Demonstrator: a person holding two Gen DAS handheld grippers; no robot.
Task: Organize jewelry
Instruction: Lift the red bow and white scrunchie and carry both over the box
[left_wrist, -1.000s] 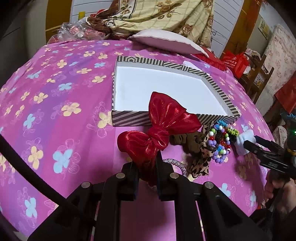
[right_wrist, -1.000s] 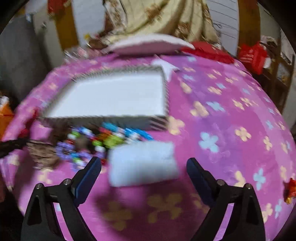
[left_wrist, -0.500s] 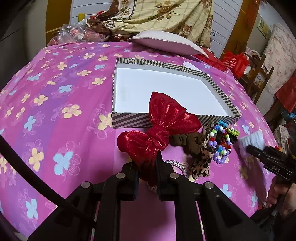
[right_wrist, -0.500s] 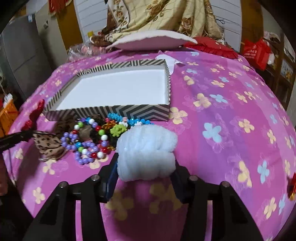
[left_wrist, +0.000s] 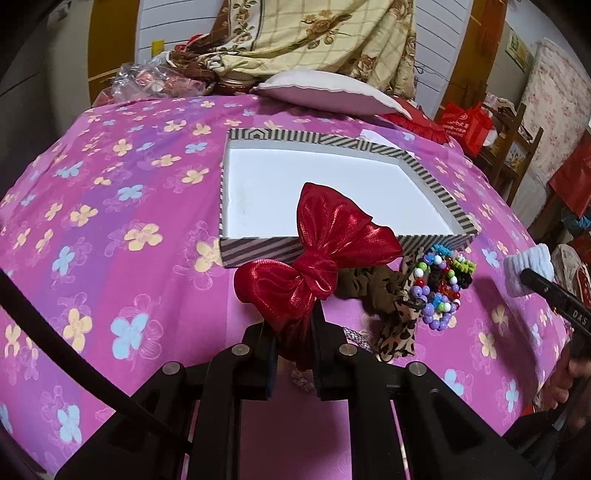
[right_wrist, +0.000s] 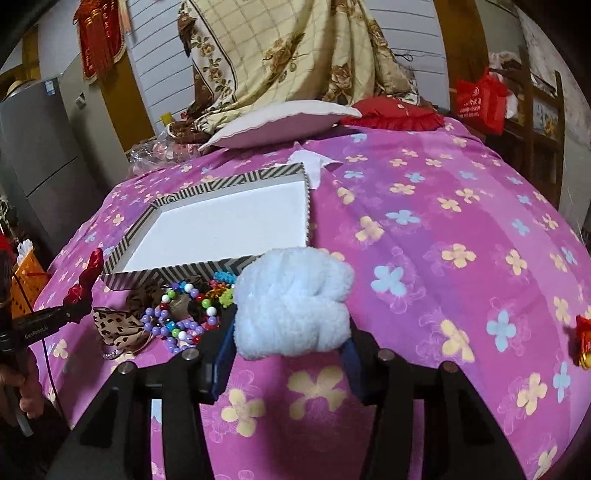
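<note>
Two grippers are both loaded. The left gripper (left_wrist: 291, 343) pinches a shiny red bow (left_wrist: 321, 258) just short of the striped box (left_wrist: 258, 251), whose white inside holds nothing. The right gripper (right_wrist: 288, 347) squeezes a fluffy white scrunchie (right_wrist: 291, 302) above the pink flowered bed cover (right_wrist: 443, 229). Only the right view shows the whole bead bracelet pile (right_wrist: 184, 314) with the leopard scrunchie (right_wrist: 118, 325) beside it; the left view alone shows a braided band (left_wrist: 354, 338) under its gripper.

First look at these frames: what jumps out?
A shiny red bow pinched in the left gripper, in front of the empty striped box. The right gripper holds a fluffy white scrunchie, beside a heap of colourful beads on the pink flowered cloth.
</note>
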